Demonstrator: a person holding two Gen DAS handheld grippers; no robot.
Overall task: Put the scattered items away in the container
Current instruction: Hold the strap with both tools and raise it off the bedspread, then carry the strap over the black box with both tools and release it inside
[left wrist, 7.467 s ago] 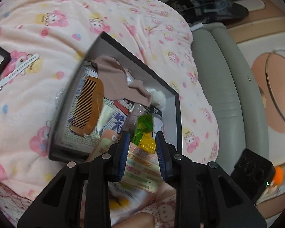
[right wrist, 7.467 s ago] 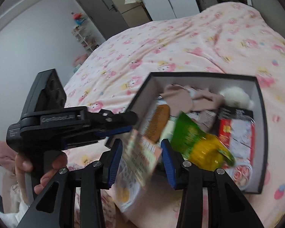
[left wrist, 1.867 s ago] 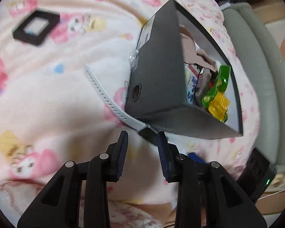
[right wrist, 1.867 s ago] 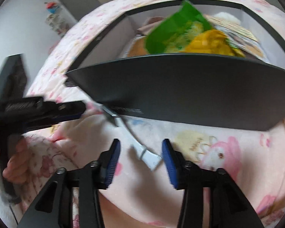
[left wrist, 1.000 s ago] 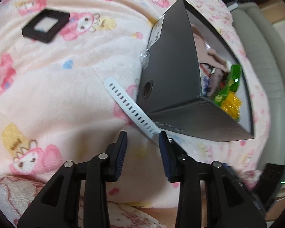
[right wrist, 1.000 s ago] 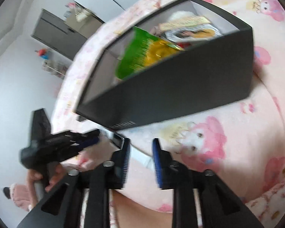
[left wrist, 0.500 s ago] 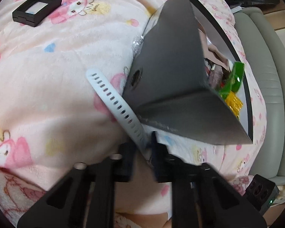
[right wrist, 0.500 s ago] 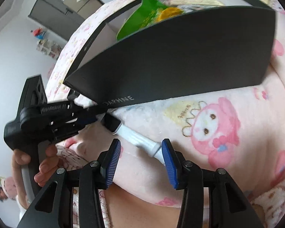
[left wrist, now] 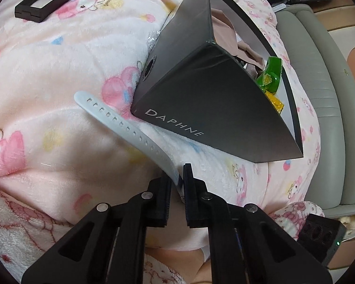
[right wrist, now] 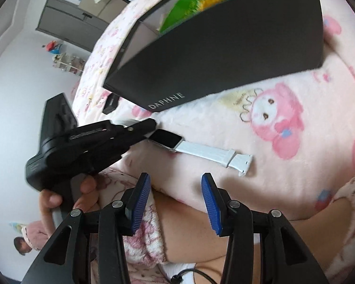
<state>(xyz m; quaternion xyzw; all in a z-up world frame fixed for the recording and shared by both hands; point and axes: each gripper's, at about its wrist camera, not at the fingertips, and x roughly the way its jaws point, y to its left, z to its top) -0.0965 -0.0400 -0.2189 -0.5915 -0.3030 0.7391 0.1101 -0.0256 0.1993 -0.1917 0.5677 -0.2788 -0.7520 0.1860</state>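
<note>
Watch [right wrist: 191, 148] on blanket [right wrist: 284, 165], before box [right wrist: 224, 54]

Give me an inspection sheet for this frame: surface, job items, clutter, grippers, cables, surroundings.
Surface: pink cartoon-print blanket on a bed, soft and rumpled.
Job items: black DAPHNE box already holding a beige cloth and a green-yellow snack bag; white smartwatch lies on the blanket beside the box; small black frame box sits apart on the blanket.
Clutter: crinkled clear plastic tucked against the box wall.
Grippers: left gripper closed on the watch strap near the case; right gripper open, empty, above the blanket short of the buckle end.
Cables: nothing seen on the bed.
Surroundings: grey sofa, dark wardrobe.
</note>
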